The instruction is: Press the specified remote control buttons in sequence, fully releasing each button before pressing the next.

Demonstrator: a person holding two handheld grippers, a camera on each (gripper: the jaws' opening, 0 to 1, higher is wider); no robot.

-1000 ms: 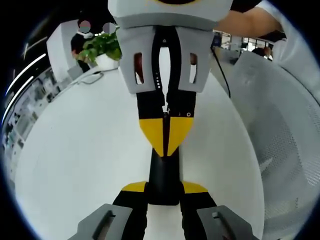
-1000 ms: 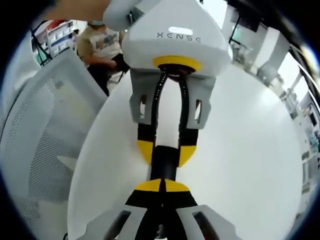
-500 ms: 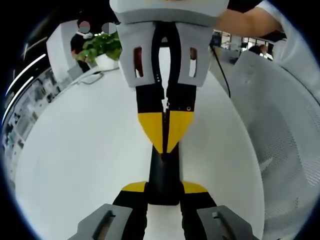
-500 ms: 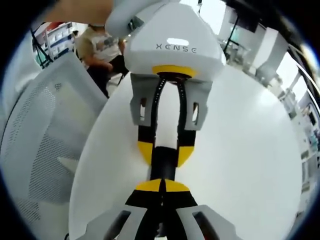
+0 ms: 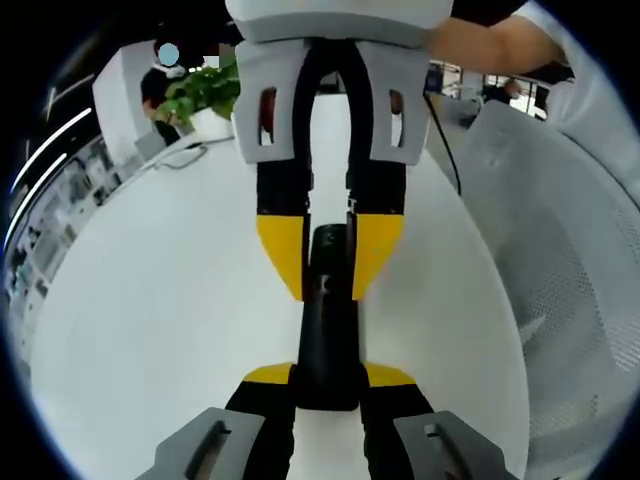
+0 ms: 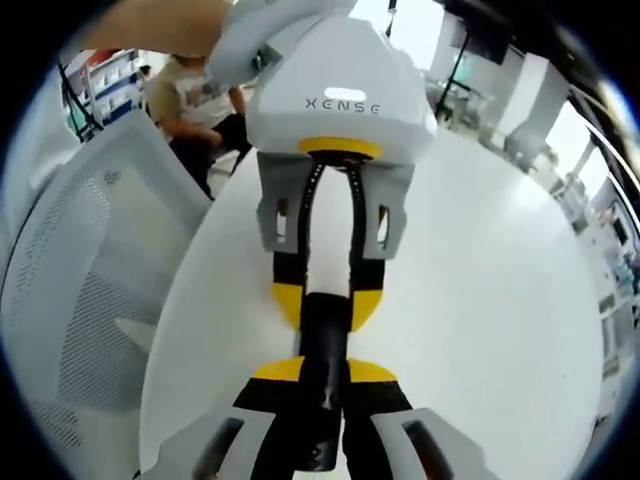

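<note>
The left gripper (image 5: 330, 378) is clamping the near end of the black remote control (image 5: 328, 320) over the white table (image 5: 150, 300), while the right gripper (image 6: 325, 372) is straddling it with jaws parted, no press being made; sequence progress cannot be judged.

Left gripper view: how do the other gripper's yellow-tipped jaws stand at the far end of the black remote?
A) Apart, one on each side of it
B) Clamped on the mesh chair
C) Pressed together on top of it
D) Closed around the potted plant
A: the right gripper has its jaws spread, with the end of the black remote showing between the yellow tips, while the left gripper clamps the near end.
</note>
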